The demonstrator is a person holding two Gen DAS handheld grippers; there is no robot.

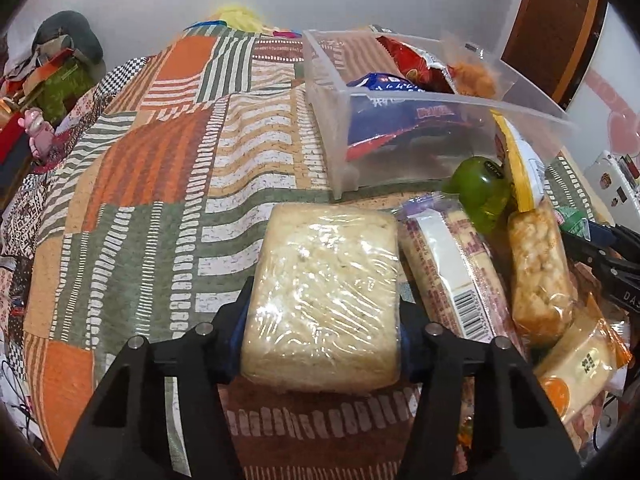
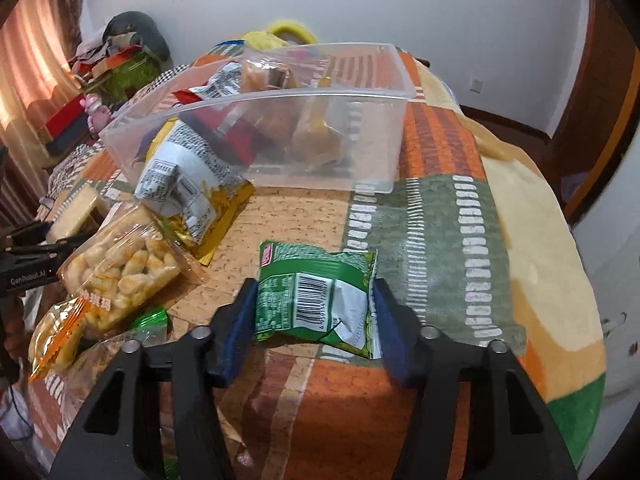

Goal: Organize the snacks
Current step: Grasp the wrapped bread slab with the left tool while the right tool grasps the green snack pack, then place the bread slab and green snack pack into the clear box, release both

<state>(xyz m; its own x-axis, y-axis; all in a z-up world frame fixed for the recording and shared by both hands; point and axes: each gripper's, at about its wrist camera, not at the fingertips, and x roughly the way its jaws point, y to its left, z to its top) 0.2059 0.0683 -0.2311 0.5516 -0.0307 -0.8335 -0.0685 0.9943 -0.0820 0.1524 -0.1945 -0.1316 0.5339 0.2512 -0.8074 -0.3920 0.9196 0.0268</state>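
My left gripper [image 1: 322,332] is shut on a pale cake wrapped in clear film [image 1: 324,288], held just above the patchwork bedspread [image 1: 160,184]. My right gripper [image 2: 314,312] is shut on a green snack packet [image 2: 316,292] with a barcode facing up. A clear plastic bin [image 1: 420,136] stands ahead of the left gripper and holds blue and red snack bags [image 1: 396,112]. The bin also shows in the right wrist view [image 2: 320,132], ahead of the right gripper. The left gripper [image 2: 28,256] shows at the far left of the right wrist view.
Loose snacks lie beside the bin: a long white-and-red packet [image 1: 452,268], a puffed rice bar [image 1: 540,272], a green jelly cup [image 1: 480,192], a yellow bag [image 2: 188,184], a clear bag of puffs [image 2: 120,268]. Clutter [image 1: 52,76] sits at the bed's far left.
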